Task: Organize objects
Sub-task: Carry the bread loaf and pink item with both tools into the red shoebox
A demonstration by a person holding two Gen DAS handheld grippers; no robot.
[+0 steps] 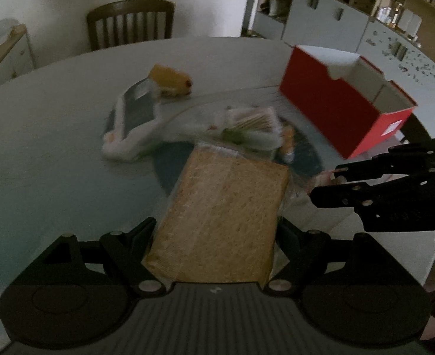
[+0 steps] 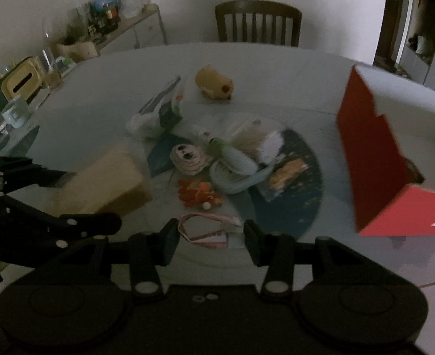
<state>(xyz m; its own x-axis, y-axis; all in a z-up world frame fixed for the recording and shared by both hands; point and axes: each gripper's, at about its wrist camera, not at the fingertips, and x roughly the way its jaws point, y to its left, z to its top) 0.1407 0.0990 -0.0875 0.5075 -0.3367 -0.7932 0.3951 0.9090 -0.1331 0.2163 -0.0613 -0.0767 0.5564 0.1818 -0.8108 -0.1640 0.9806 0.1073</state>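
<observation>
In the left wrist view my left gripper is shut on a tan, plastic-wrapped block, held a little above the table. The right wrist view shows the same block at the left, between the left gripper's fingers. My right gripper is shut on a flat pink-edged pouch; its pads touch both ends of the pouch. From the left wrist view that right gripper sits at the right, with a bit of pink between its tips. An open red box with a white inside stands at the right.
On the round table lie a yellow plush toy, a knitted round face, an orange toy, a pale blue item and plastic bags. A wooden chair stands behind. A cluttered sideboard is at the left.
</observation>
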